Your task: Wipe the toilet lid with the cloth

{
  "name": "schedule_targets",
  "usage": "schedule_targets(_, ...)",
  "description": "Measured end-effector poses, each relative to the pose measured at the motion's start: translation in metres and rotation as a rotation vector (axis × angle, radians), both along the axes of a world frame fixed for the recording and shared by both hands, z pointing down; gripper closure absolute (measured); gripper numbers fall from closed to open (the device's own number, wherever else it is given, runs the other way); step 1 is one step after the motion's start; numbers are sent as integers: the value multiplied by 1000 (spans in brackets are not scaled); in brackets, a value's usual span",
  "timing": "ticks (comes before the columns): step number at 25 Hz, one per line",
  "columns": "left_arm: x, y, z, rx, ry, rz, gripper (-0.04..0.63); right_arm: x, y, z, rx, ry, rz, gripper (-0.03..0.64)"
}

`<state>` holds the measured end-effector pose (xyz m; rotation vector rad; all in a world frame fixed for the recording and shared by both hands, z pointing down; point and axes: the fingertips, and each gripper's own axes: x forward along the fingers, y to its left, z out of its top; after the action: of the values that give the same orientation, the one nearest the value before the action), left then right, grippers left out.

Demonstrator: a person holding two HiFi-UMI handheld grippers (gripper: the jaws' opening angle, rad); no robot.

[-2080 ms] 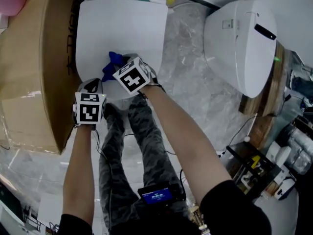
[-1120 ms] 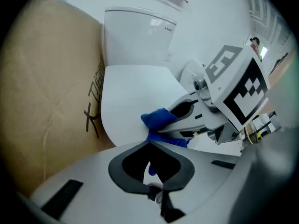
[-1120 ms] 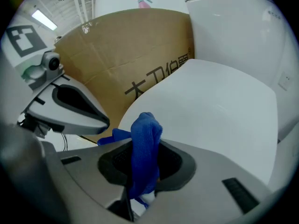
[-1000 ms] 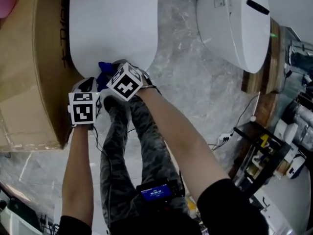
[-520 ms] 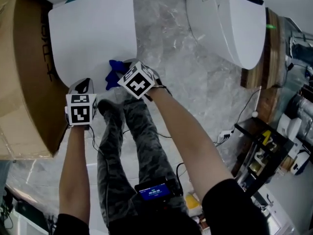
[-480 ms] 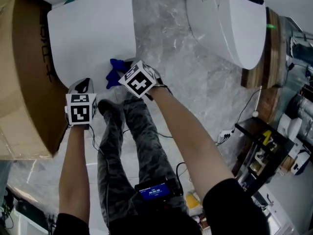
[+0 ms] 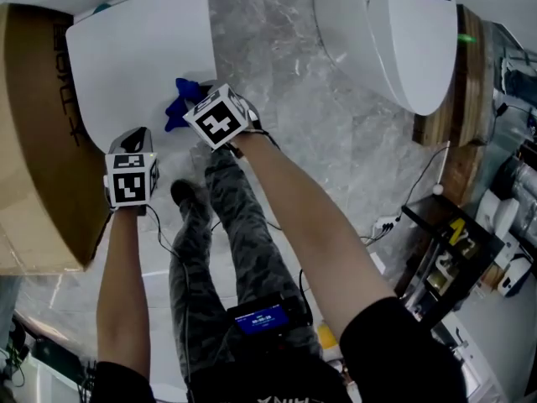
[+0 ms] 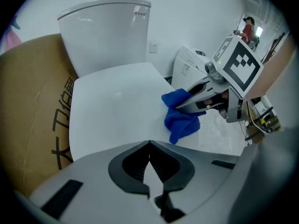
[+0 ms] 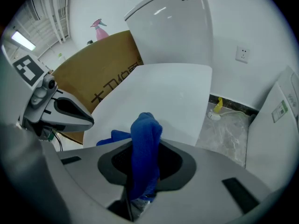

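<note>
A brown cardboard box (image 7: 33,141) stands against the left side of the toilet lid (image 7: 134,65), which is white, closed and flat. A second white toilet (image 7: 386,32) sits well to the right of the lid. The left gripper (image 8: 149,169) hangs at the lid's near left edge, its jaws pressed together with nothing between them. The right gripper (image 9: 142,190) is at the lid's near right corner, clamped on the blue cloth (image 9: 145,139), whose loose end drapes over that corner.
</note>
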<state>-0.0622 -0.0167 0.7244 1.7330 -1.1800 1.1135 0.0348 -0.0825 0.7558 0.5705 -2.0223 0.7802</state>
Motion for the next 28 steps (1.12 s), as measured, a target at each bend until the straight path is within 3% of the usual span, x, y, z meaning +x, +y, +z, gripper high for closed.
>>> schedule_targets(4,-4,12,4,-3,12,16,584,-16,13,-1,-5,-18,70,522)
schedule_targets(10,-27,47,-3,10,31,57,583,-41,71,-7,-13,41,-1,522)
schedule_targets(14,-48,67,-31,28,37,58,584,-46,89,-43,25,56,18,522)
schedule_targets(17,-54,75,-87,61,52,54,584,-46,108,-103,-10,47,53,522)
schedule_targets(21,-61,33,-175,213,85,64,584,-56,64,-204,154,-4,105,522)
schedule_targets(28,-68,25,-315,368,130,103,584,-64,66,-353,347,-37,88,522)
